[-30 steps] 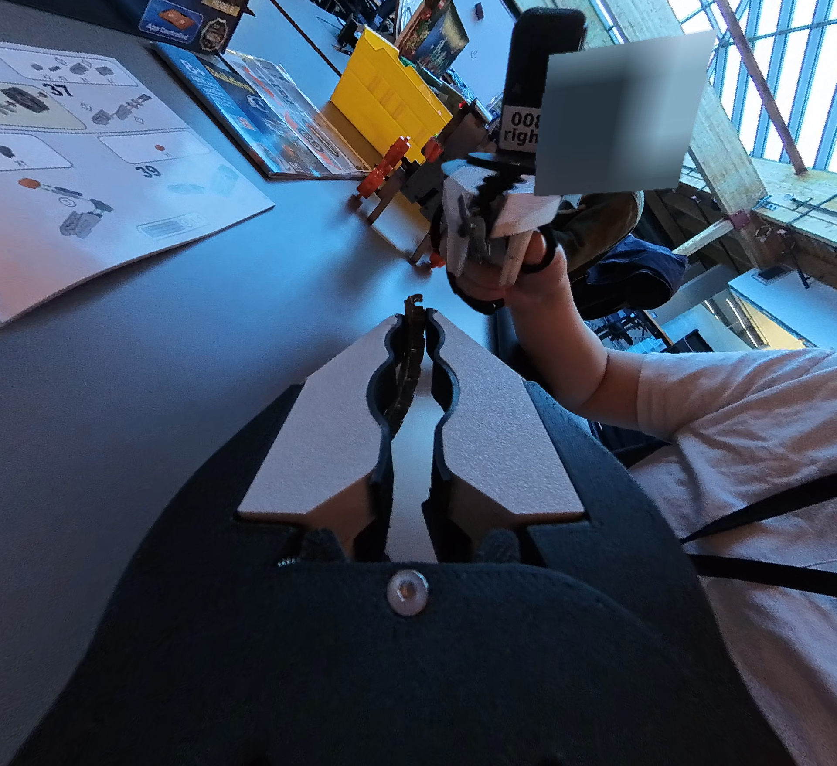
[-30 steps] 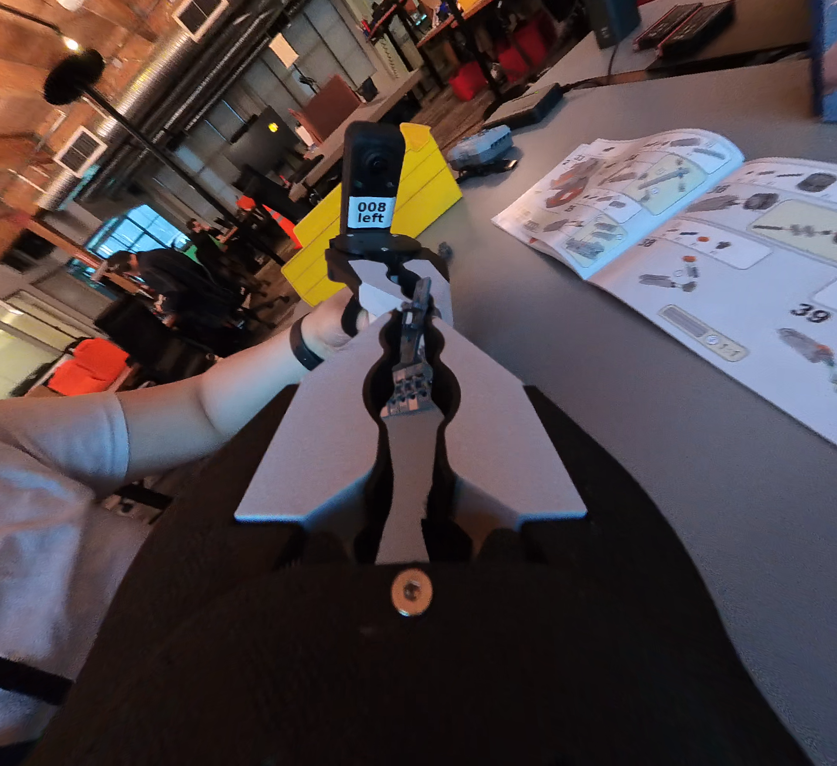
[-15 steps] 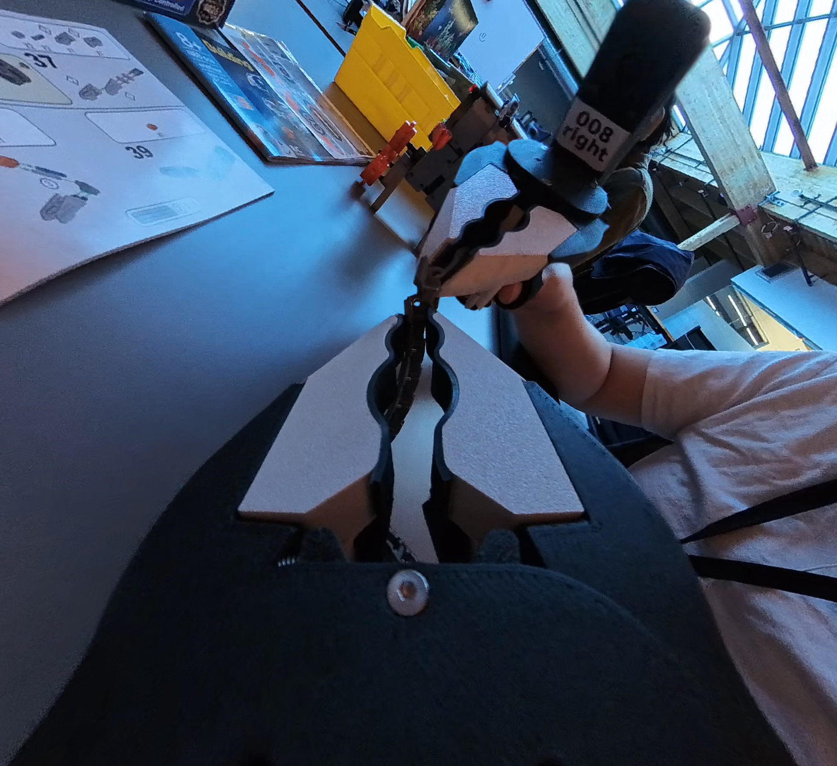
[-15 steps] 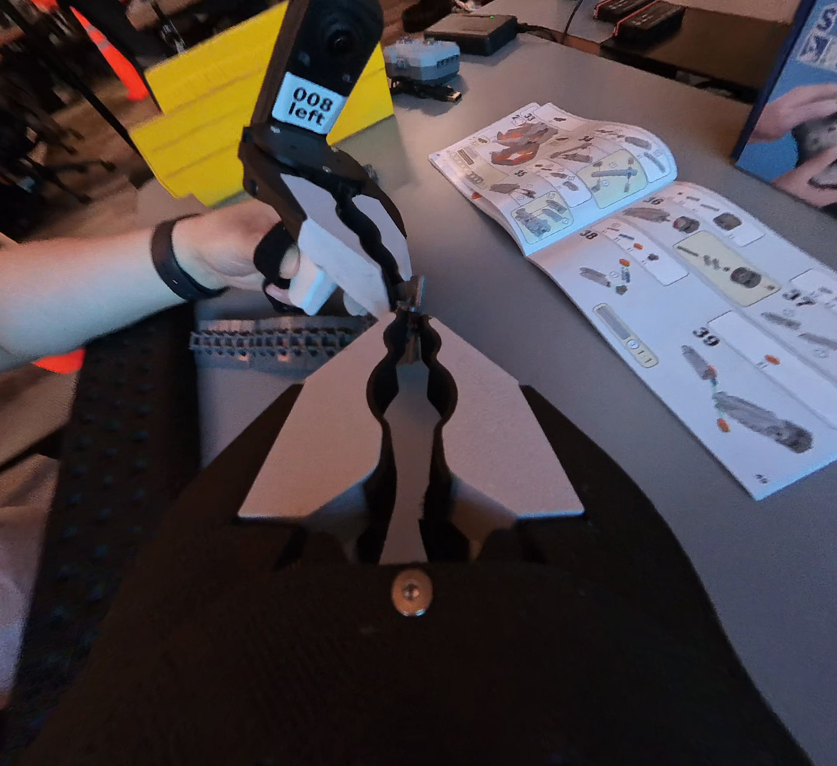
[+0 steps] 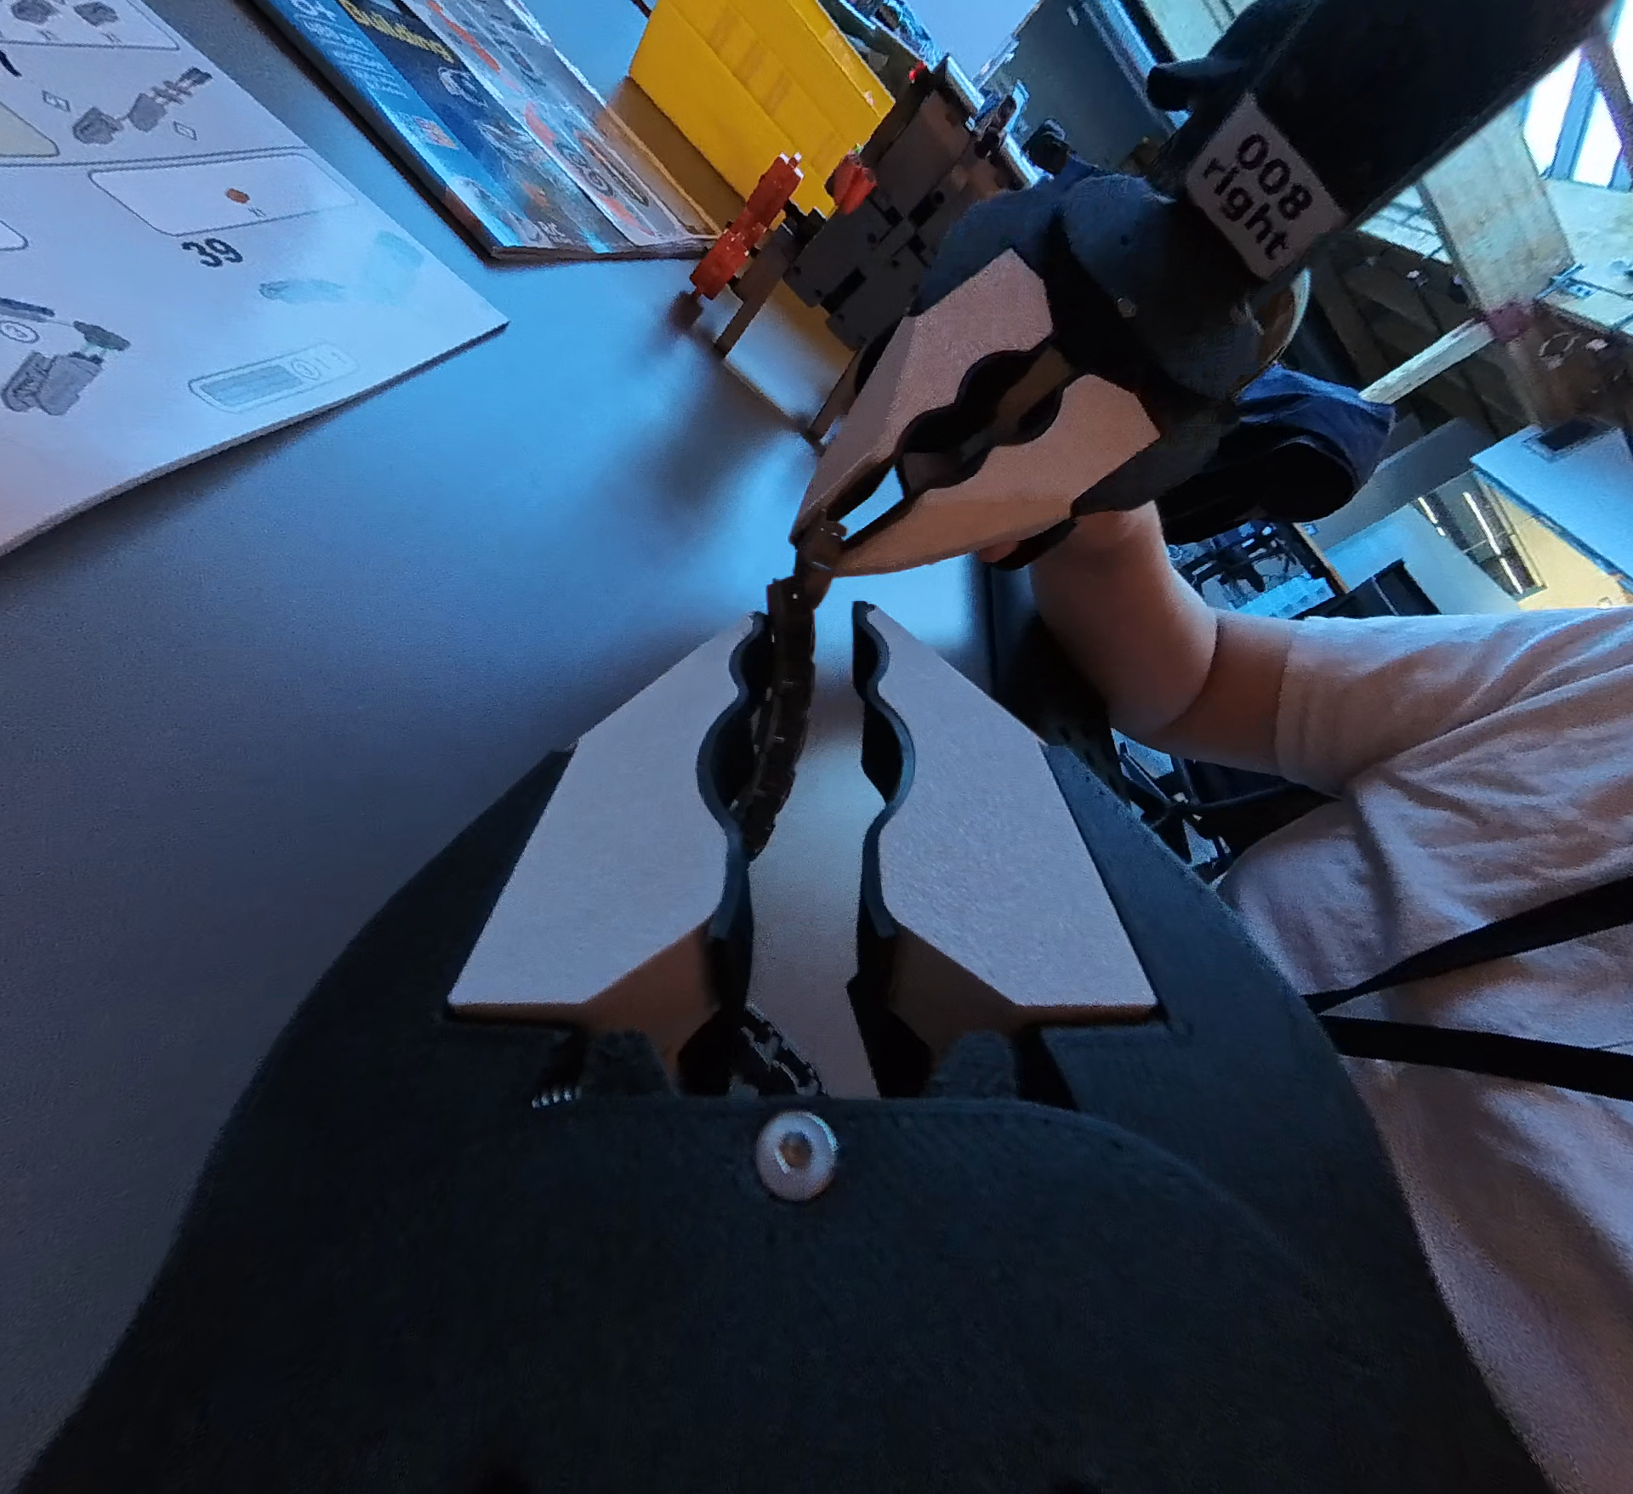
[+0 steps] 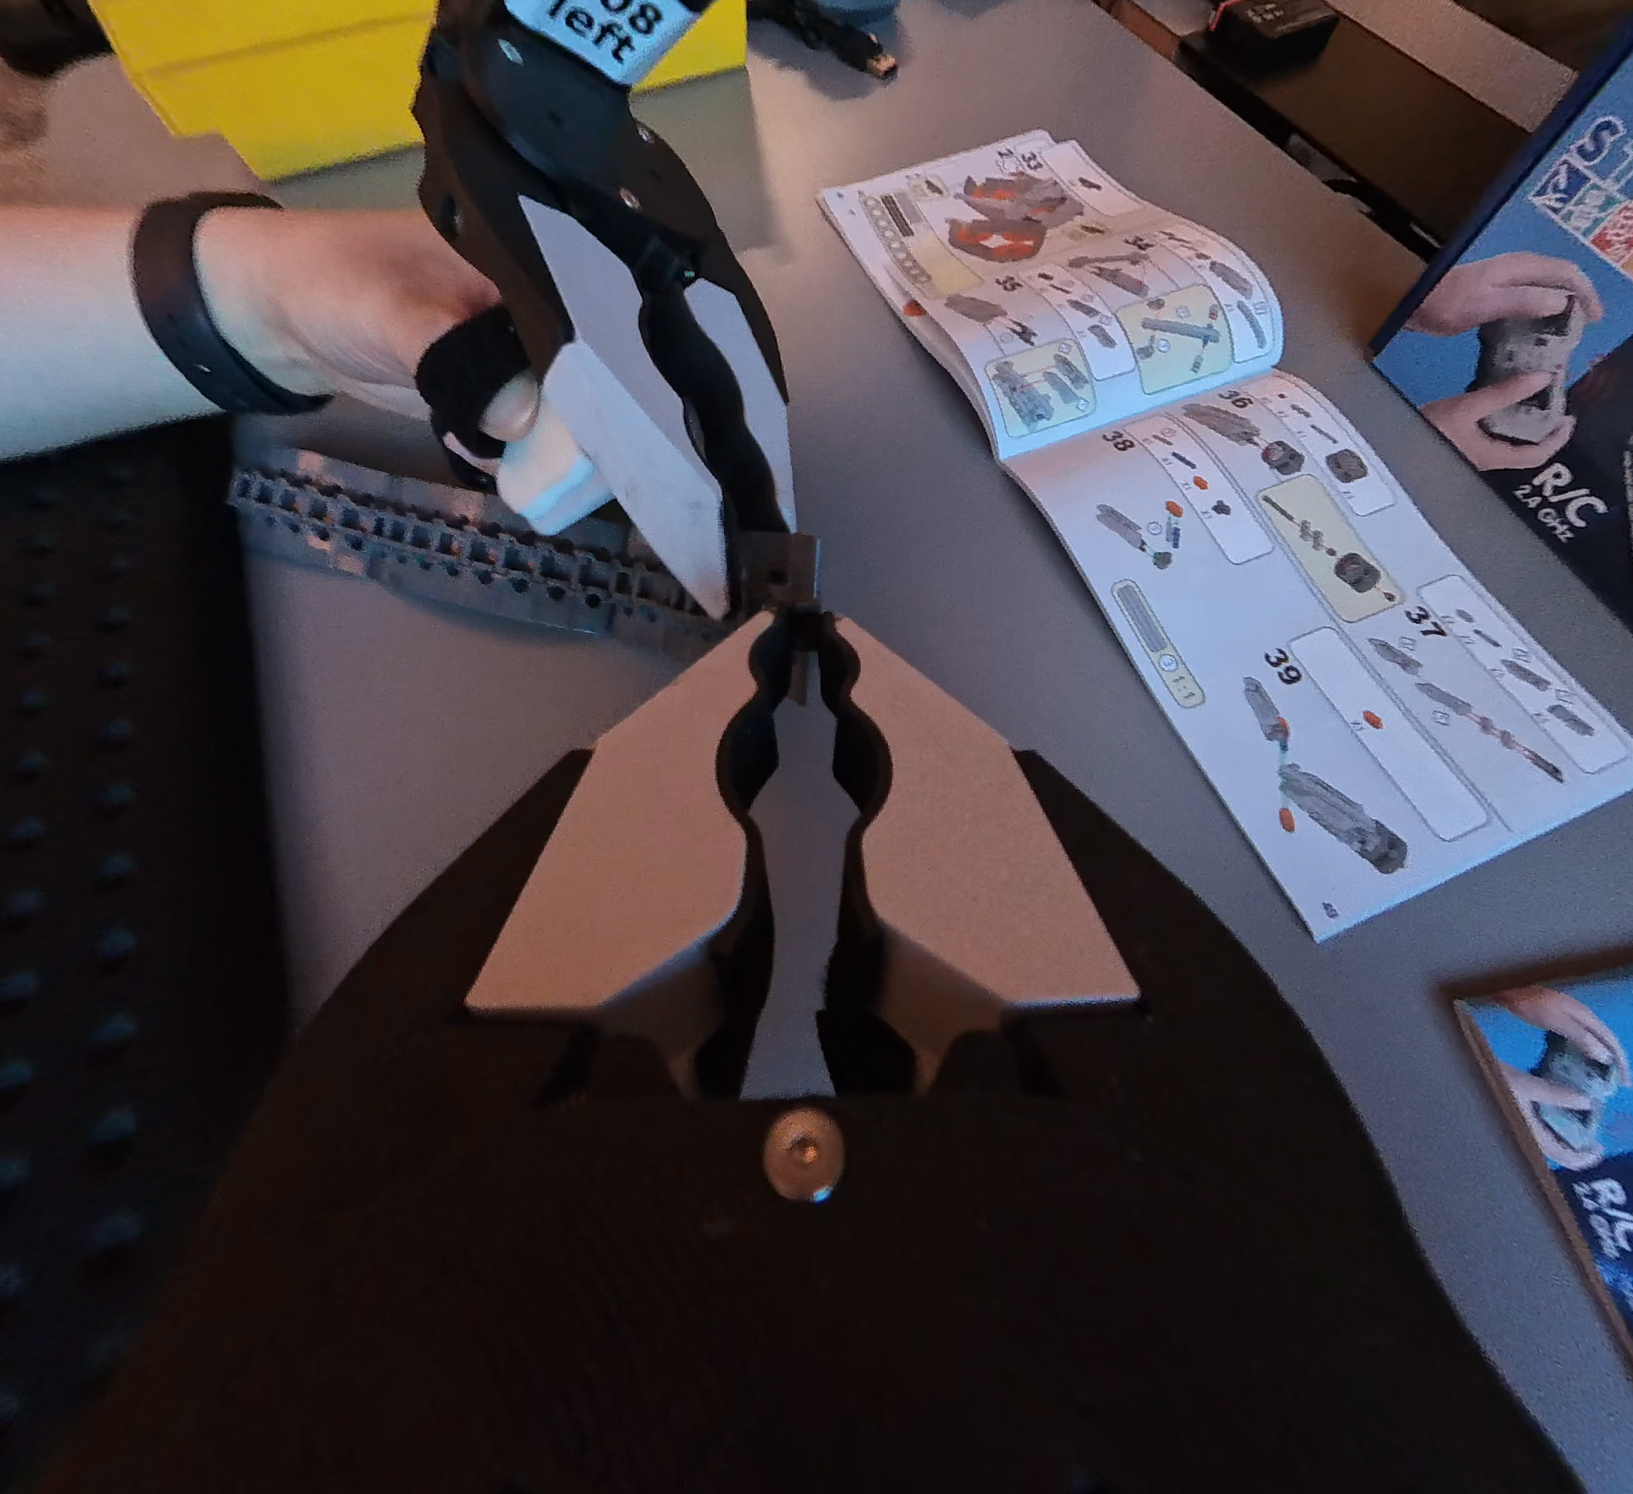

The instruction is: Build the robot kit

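In the left wrist view my left gripper (image 5: 806, 617) has its jaws apart. A short dark strip of track links (image 5: 785, 709) lies along its left finger only. My right gripper (image 5: 822, 546) comes in from the upper right and is shut on the far end of the strip. In the right wrist view my right gripper (image 6: 800, 626) pinches the strip's end (image 6: 802, 661) at its tips. The left gripper (image 6: 751, 577) points down at it from above, tip to tip. Both are held just above the grey table (image 6: 928, 656).
A long grey track strip (image 6: 442, 542) lies on the table under the left hand, beside a black studded mat (image 6: 106, 745). An open instruction booklet (image 6: 1237, 524) lies right, a box (image 6: 1546, 303) beyond it. A yellow bin (image 5: 751, 65) and a dark model with orange parts (image 5: 848, 241) stand behind.
My left gripper's jaws have opened off the track strip. My right gripper has tilted down, closed in tip to tip and now grips the strip's end.
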